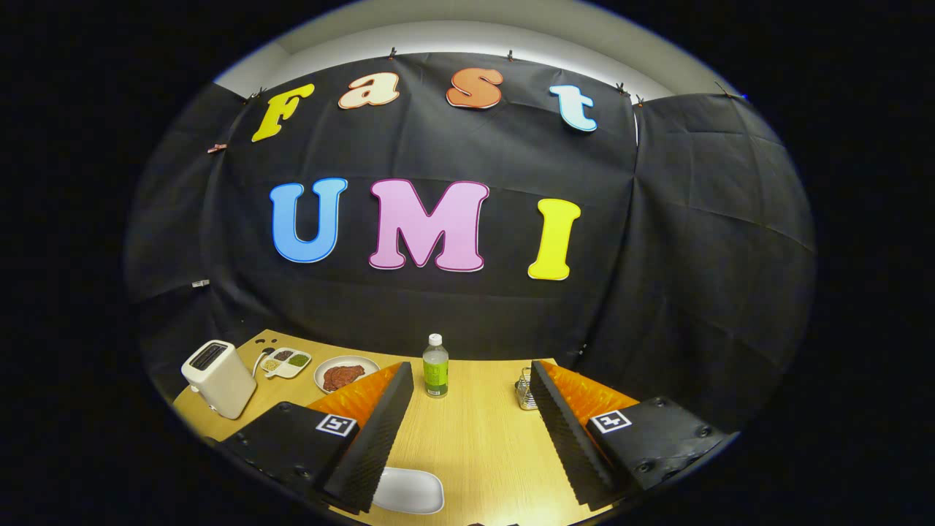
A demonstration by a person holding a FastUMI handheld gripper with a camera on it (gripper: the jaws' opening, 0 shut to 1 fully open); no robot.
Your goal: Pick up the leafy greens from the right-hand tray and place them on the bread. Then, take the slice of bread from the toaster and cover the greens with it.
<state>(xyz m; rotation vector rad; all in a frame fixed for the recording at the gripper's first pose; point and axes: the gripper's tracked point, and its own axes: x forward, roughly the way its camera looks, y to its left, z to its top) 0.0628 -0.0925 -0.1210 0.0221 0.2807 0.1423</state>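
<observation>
Jaws wide open, empty, above table [475,438]; bottle [435,365] just ahead between them; toaster [218,378] far left.

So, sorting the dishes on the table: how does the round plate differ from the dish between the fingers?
The round plate is circular and holds a reddish-brown food; the white dish is a rounded rectangle with nothing on the part that shows. The plate lies beyond the left finger, near the toaster; the dish lies low between the open gripper's fingers. Both rest flat on the wooden table.
</observation>
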